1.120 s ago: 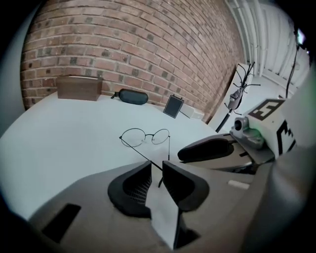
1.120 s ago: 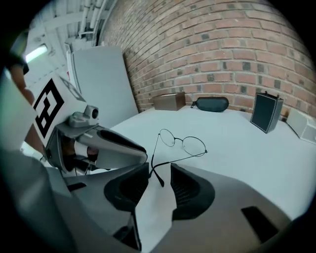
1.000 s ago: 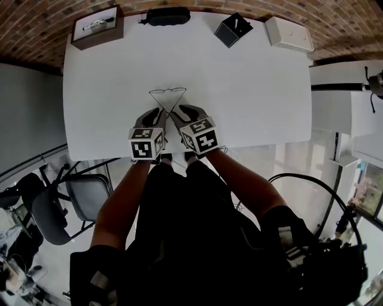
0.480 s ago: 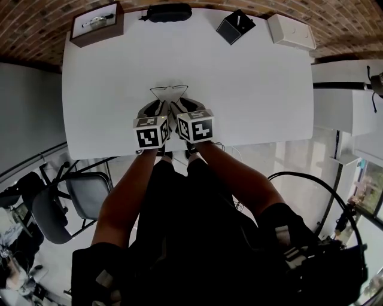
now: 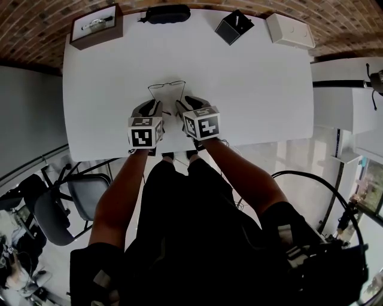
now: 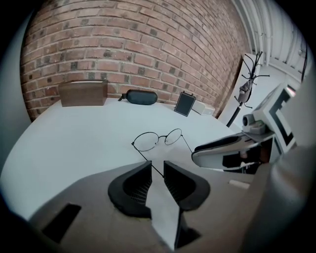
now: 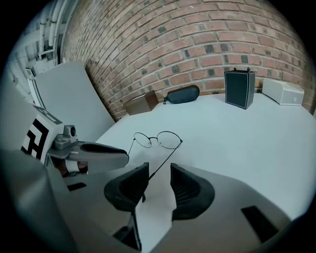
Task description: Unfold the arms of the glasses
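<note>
Near edge of table (image 5: 257, 101): left gripper (image 6: 157, 168) and right gripper (image 7: 159, 170) side by side, both tilted down at tabletop.
Each straddles one arm of glasses (image 7: 158, 139). Fingers apart, thin wire runs through gap, pads not pinching. Probably one tool per arm, so neither crosses the other.
Glasses about midway across table, left of centre, lenses toward far edge, arms splayed back to near edge. Look unfolded, so task seems nearly done.
Far edge: brown box (image 5: 97, 25), black case (image 5: 169, 15), black box (image 5: 233, 28), white box (image 5: 289, 31), well apart from work.
</note>
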Demonstrator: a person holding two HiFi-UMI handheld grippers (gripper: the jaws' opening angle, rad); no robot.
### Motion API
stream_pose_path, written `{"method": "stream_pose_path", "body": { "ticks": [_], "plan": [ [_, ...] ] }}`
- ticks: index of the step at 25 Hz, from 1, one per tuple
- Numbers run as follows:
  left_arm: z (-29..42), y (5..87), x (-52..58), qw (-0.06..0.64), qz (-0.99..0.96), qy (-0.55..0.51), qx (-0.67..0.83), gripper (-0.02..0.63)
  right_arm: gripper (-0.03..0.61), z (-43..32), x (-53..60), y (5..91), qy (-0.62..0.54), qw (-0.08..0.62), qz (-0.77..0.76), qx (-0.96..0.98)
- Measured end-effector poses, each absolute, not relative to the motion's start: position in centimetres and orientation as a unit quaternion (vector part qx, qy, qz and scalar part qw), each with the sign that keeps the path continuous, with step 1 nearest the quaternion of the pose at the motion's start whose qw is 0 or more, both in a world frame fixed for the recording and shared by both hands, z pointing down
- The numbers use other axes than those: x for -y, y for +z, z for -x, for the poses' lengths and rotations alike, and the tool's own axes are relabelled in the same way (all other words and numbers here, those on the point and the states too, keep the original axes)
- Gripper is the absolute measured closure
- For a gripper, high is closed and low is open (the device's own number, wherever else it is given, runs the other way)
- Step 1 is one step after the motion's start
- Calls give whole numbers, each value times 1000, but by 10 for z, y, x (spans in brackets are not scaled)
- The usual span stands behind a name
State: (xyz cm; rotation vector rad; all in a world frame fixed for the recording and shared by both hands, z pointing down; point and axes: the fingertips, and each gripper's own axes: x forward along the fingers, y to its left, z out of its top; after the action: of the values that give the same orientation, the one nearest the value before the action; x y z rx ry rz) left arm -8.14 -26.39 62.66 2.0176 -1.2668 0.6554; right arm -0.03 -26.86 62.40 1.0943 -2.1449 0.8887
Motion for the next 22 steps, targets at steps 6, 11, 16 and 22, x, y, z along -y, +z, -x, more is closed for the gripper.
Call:
{"method": "stream_pose_path", "body": {
  "ticks": [6,11,16,22],
  "plan": [
    [89,625,267,302,-781,270,475,537,459,-8,273,624,328,285,-412,801],
    [99,625,269,294,-783,273,475,537,459,-17,278,623,327,280,-421,799],
    [101,625,269,284,-789,279,469,537,459,-21,279,624,323,281,-423,798],
    [101,625,273,279,-793,275,466,537,456,-25,282,625,311,283,-425,801]
  ]
}}
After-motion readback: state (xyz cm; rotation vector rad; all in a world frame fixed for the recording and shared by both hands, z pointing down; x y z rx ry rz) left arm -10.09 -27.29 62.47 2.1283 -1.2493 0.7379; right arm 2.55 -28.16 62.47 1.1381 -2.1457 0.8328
